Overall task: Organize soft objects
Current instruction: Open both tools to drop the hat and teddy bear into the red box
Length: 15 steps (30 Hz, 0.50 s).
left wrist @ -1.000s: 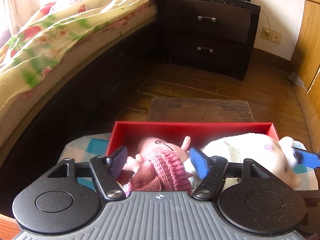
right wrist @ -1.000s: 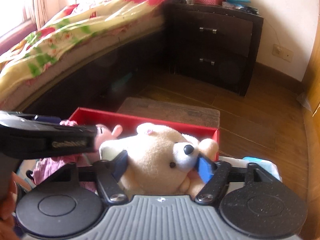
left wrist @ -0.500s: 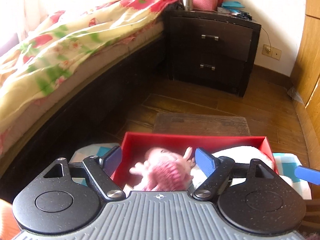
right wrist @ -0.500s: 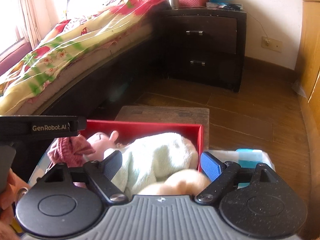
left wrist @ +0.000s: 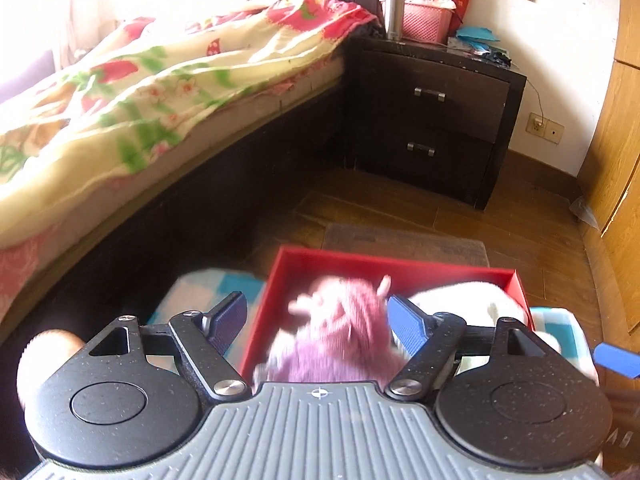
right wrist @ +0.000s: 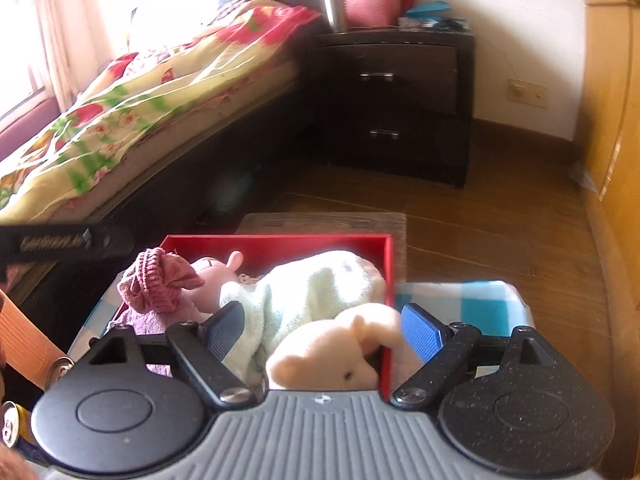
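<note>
A red box [left wrist: 384, 266] [right wrist: 280, 244] sits on a blue-and-white checked cloth [right wrist: 480, 300]. Inside lie a pink doll in a knitted pink garment [left wrist: 340, 336] [right wrist: 160, 280], a pale towel [right wrist: 312, 292] and a cream teddy bear [right wrist: 332, 352] at the box's near right corner. My left gripper [left wrist: 316, 320] is open above the pink doll, which looks blurred. My right gripper [right wrist: 324, 328] is open above the bear and towel, touching neither.
A bed with a flowered blanket [left wrist: 140, 92] runs along the left. A dark nightstand [left wrist: 432, 120] stands at the back with a pink basket [left wrist: 424, 20] and a steel flask [left wrist: 394, 12]. A small mat [left wrist: 404, 240] lies beyond the box. A wooden wardrobe [left wrist: 616, 160] is on the right.
Both grippers opened, letting go of the pink doll and the teddy bear into the red box, then rose and drew back from it.
</note>
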Available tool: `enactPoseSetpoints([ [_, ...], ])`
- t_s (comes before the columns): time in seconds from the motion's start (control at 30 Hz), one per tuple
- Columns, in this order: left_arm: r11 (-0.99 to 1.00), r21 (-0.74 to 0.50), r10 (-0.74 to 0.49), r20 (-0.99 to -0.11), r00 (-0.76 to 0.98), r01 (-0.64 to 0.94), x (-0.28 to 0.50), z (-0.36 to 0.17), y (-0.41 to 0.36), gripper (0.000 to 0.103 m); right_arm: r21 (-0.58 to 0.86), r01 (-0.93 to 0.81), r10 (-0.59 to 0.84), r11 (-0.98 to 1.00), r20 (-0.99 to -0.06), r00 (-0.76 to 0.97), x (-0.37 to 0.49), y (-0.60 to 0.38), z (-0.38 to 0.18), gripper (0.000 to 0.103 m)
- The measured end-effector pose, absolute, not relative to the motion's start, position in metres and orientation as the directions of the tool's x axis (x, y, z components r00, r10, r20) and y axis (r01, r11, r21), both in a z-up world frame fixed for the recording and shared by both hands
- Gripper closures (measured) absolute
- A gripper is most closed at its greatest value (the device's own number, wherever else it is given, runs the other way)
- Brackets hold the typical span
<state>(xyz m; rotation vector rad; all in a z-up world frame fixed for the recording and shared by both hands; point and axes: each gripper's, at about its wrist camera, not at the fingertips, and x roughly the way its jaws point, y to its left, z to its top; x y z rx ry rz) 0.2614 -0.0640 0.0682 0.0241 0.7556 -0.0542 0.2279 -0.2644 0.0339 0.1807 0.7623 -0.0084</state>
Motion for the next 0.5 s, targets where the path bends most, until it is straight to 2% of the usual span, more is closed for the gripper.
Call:
enactPoseSetpoints([
  [0.23,0.997,-0.026,-0.072,-0.693,0.718,0.075,0.214,0.058,-0.064,0.027,0.132,0.122,0.003,0.984,-0.69,0.724,0.194,-0.272,0.031,0.038],
  [0.5,0.994,-0.022,-0.088,-0.706,0.702,0.103,0.173,0.047,-0.067,0.026,0.19,0.159,0.017,0.969,-0.691,0.723,0.149,-0.287,0.023,0.038],
])
